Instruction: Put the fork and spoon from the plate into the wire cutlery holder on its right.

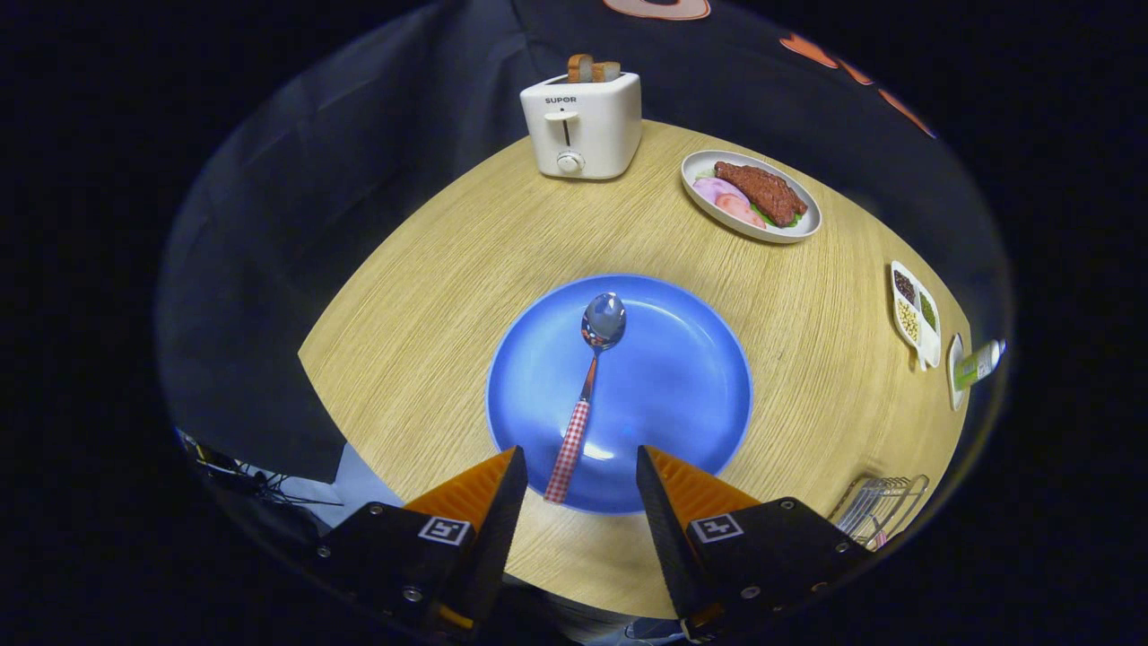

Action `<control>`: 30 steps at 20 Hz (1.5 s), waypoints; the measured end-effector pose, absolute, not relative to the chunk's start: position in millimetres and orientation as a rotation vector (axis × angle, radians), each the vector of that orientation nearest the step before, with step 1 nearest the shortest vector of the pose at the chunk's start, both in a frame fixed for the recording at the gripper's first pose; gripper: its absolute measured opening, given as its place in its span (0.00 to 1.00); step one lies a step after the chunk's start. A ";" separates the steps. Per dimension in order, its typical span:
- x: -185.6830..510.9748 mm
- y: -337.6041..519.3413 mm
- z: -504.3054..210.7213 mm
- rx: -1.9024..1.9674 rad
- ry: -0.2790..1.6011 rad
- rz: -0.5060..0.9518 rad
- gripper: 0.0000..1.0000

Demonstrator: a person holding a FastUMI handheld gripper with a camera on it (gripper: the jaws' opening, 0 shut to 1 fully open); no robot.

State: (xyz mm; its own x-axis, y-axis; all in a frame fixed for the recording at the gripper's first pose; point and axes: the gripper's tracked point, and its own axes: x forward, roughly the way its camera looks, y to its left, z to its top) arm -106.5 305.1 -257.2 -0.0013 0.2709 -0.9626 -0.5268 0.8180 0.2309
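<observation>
A blue plate (682,377) lies on the wooden table just ahead of my fingers. On it rests a spoon (587,395) with a shiny bowl pointing away and a red-and-white checked handle pointing back toward me. My gripper (581,467) is open, hovering above the near rim of the plate, and the end of the spoon's handle lies between the two fingertips without either touching it. The wire cutlery holder (879,507) stands to the right of the plate, beside my right finger, with something of a fork-like shape in it.
A white toaster (583,126) with two bread slices stands at the table's far edge. Right of it is an oval dish of meat and vegetables (753,193). A small divided condiment dish (915,314) and a small bottle (978,363) sit near the right edge.
</observation>
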 end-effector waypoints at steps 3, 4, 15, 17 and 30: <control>-110.5 313.7 -267.7 -0.197 1.418 0.625 0.67; -111.4 314.7 -270.7 -0.197 1.406 0.620 0.65; -122.2 309.9 -302.5 -0.233 1.341 0.566 0.19; -124.8 310.0 -298.9 -0.227 1.339 0.588 0.11; -96.7 184.3 -224.0 -0.353 1.233 0.471 0.09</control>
